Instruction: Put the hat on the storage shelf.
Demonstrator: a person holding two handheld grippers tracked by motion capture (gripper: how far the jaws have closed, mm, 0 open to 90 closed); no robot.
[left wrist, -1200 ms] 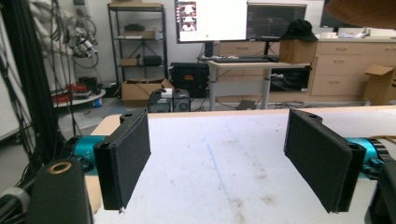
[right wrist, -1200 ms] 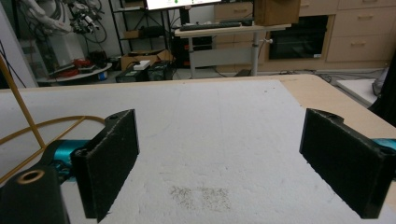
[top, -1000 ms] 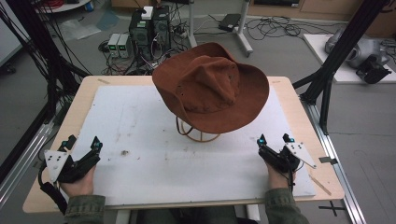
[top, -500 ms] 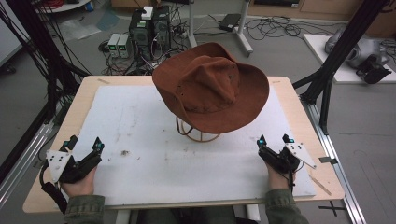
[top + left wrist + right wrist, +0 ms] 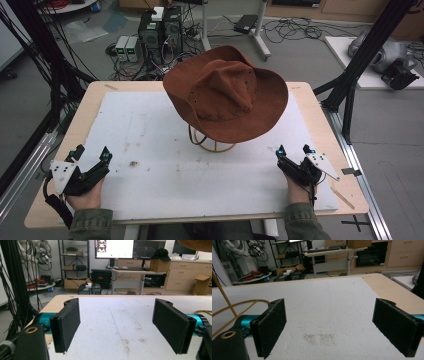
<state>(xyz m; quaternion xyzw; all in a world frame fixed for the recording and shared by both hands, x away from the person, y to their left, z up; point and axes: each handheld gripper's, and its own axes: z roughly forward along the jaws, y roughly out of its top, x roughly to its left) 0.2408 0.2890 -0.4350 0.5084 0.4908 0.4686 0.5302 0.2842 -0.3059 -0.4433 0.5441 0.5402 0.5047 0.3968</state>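
Hat [image 5: 227,92] sits on wire stand [image 5: 212,145] mid-table, well apart from left gripper [image 5: 91,154] & right gripper [image 5: 292,149]; both jaws wide open, empty.

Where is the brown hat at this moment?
In the high view, the brown hat sits on a wire stand at the far middle of the white mat, ahead of and between the left gripper and the right gripper.
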